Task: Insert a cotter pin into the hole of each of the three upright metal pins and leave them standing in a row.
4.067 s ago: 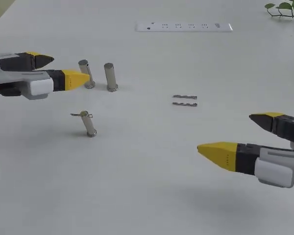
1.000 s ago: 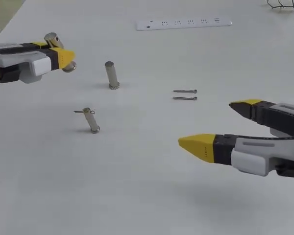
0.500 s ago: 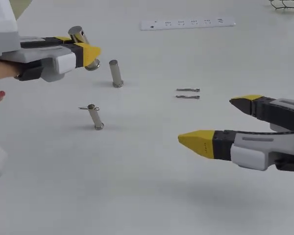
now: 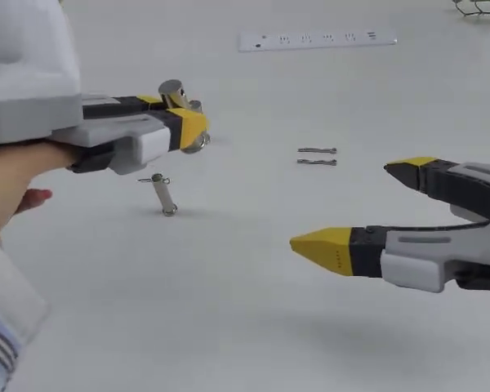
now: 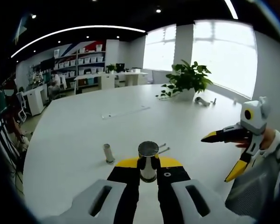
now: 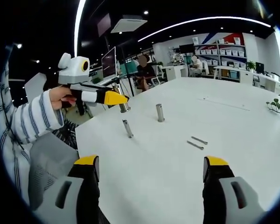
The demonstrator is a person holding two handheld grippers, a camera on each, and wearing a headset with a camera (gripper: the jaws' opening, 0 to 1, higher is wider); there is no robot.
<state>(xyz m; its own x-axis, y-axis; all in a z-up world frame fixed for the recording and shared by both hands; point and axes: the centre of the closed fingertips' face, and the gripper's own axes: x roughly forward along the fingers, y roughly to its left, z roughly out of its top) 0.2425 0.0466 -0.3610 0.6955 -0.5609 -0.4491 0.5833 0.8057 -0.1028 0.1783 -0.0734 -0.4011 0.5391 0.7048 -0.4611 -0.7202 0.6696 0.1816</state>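
Note:
My left gripper [image 4: 184, 114] is shut on a short steel pin [image 4: 173, 90] and holds it off the white table, left of centre in the head view. In the left gripper view the pin [image 5: 148, 150] stands between the gripper's [image 5: 148, 164] yellow tips. A second pin [image 5: 107, 153] stands upright on the table beyond. A third pin [image 4: 163, 196] stands in front with a cotter pin through its top hole. Two loose cotter pins [image 4: 317, 156] lie side by side at mid-table. My right gripper [image 4: 355, 207] hangs open at the right, holding nothing. From the right gripper view, the left gripper [image 6: 107, 97] holds its pin [image 6: 124, 107] above the table.
A white power strip [image 4: 317, 39] lies across the far side of the table. A potted plant [image 5: 186, 79] stands at the table's far corner. Shelves and desks stand in the room behind. Bare table [image 4: 229, 310] stretches in front of the grippers.
My left gripper, open around the leftmost upright pin 4.1 s ago, has shut on it, lifted it and carried it right toward the middle. The right gripper has barely moved.

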